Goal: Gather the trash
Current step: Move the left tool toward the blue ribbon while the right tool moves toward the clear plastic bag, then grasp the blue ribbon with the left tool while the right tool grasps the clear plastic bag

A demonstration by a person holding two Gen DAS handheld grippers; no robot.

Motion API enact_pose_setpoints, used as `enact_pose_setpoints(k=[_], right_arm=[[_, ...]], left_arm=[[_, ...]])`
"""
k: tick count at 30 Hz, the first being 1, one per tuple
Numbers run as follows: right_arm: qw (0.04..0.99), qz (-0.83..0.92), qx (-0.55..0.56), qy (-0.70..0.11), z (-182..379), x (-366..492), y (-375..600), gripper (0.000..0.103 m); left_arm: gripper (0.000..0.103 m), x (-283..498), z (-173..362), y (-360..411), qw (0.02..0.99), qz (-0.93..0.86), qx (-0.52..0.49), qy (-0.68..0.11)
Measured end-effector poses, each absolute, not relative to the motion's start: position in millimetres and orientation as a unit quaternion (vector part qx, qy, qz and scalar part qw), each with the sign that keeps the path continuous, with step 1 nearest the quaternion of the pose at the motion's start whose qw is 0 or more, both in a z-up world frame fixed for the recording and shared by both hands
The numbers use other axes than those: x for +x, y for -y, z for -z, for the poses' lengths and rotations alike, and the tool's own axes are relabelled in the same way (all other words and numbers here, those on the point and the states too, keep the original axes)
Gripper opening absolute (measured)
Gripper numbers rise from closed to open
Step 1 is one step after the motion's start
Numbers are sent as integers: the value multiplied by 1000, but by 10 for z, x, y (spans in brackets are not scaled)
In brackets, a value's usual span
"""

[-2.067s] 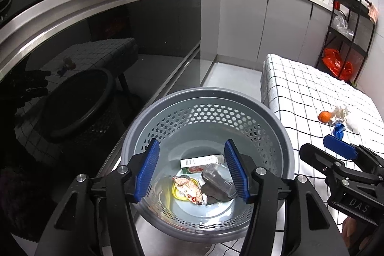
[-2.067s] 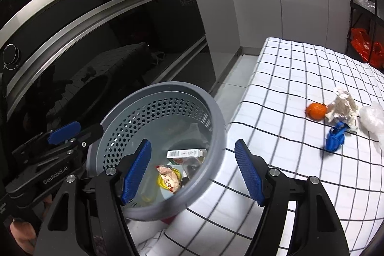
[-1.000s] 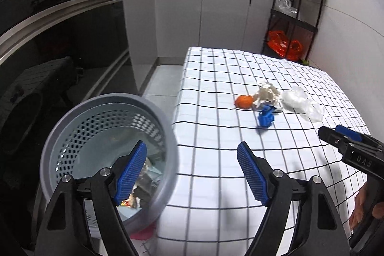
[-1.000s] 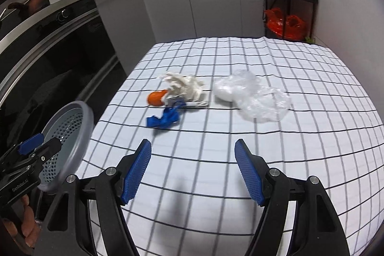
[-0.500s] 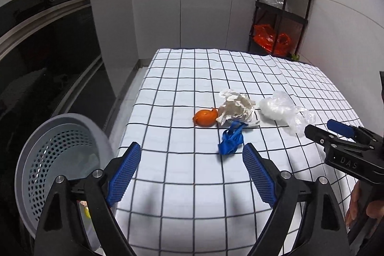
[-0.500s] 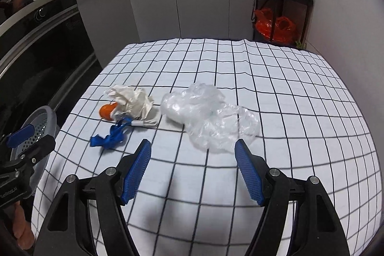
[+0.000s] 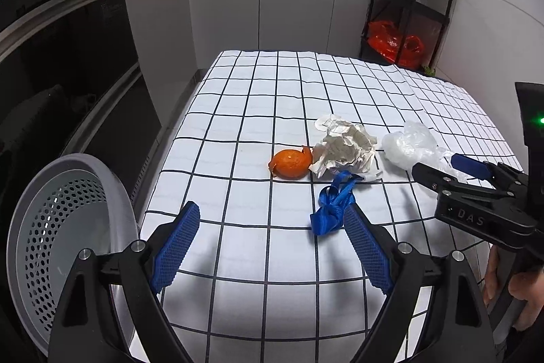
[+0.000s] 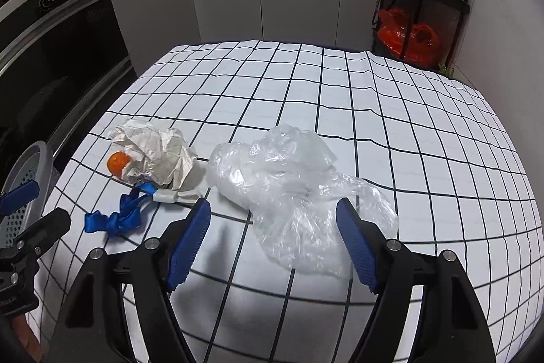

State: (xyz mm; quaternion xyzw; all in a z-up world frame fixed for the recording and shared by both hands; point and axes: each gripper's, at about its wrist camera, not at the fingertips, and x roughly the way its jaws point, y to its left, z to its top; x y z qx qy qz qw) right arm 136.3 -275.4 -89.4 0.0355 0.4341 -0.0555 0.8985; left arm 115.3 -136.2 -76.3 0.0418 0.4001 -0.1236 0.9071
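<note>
Crumpled paper [image 8: 154, 155], one; perhaps one peel [image 8: 118, 163]

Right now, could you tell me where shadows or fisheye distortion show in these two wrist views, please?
Left wrist view: soft finger shadows fall on the white grid-pattern tablecloth under the open left gripper. Right wrist view: a dark shadow lies below the open right gripper, beside the crumpled clear plastic bag; grid lines bow outward.
</note>
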Motion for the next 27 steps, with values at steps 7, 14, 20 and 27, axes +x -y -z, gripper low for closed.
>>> enact_pose_setpoints(k=[7,14,20,27], right_arm=[[895,56,33,-441,998,1478,2789,72],[887,46,30,-458,1071,1513,2754,25],[891,36,57,-448,986,1452,2829,9],[898,33,72,-433,820,1361,2858,8]], left_arm=[[85,1194,815,1374,905,125,37,-406],[85,1213,896,1437,899,132,41,-416],[89,1202,933,1507,896,143,45,-419],[89,1297,1041,1694,890,147,54,-429]])
